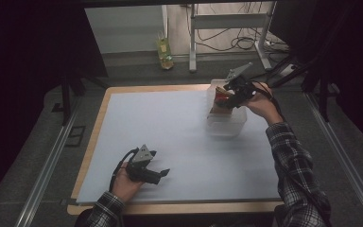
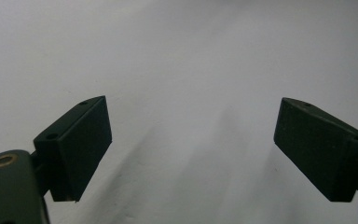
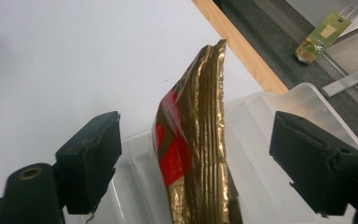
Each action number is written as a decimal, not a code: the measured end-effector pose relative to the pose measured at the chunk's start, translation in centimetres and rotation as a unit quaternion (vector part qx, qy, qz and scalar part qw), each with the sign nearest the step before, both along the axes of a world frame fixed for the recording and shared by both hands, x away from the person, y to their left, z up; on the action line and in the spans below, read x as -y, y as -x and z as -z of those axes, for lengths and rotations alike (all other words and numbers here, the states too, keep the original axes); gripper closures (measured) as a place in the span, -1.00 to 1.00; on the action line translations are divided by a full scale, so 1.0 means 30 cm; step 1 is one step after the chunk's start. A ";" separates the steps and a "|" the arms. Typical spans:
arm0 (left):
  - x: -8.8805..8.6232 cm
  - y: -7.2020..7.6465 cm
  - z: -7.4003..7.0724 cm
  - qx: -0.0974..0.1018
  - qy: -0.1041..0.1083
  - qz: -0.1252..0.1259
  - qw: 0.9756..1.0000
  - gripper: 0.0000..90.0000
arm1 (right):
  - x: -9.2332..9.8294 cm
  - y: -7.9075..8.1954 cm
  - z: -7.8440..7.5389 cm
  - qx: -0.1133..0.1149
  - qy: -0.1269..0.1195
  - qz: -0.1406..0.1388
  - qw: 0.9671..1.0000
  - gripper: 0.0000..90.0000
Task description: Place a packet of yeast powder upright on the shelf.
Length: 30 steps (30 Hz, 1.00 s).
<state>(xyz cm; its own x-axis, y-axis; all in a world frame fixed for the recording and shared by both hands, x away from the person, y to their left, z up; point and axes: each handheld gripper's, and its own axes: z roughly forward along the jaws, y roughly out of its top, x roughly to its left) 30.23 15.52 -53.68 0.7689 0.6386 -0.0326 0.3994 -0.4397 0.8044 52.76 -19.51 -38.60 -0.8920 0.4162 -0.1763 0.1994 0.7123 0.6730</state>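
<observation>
The right tool (image 1: 228, 92) hangs over a clear tub (image 1: 227, 124) at the far right of the counter (image 1: 179, 137), its jaws spread wide. In the right gripper view a gold-and-red pouch (image 3: 196, 144) stands on edge between the two pads (image 3: 91, 161), with a gap on either side, so neither pad presses it. The pouch's crimped top edge points away from the tool toward the counter's far edge, and its lower part sits down inside the tub. From the high view, the pouch (image 1: 222, 100) leans in the far half of the tub, just under and left of the right tool, with the person's right hand (image 1: 260, 105) behind it and a plaid sleeve (image 1: 293, 170) running back to the near right.

The left tool (image 1: 162, 173) lies low at the near left of the counter, held in the left hand (image 1: 126, 184), well apart from the tub and the pouch. Its jaws are spread, and in the left gripper view nothing but the pale counter surface lies between the pads (image 2: 81, 144).

The counter is a pale sheet with a wooden rim showing at its left, near and far edges. Beyond the far edge, on the grey floor, a small green packet (image 1: 164, 51) lies near a metal frame (image 1: 227, 23) with cables.
</observation>
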 end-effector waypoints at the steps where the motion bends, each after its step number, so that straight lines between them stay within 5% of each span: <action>1: 0.000 0.000 0.000 0.000 0.000 0.000 1.000 -0.75 | 0.001 0.000 0.001 -0.001 -0.002 0.001 1.000 -0.66; 30: 0.003 0.001 0.000 0.000 0.000 0.001 1.000 -0.75 | 0.007 0.077 -0.058 0.006 -0.056 0.034 0.998 -0.77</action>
<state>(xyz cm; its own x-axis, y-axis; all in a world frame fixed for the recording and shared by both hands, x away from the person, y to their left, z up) 30.20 15.43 -53.69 0.7696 0.6377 -0.0321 0.3989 -0.4410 0.8040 50.46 -19.72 -36.86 -0.8589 0.4935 -0.1366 0.2358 0.6181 0.7499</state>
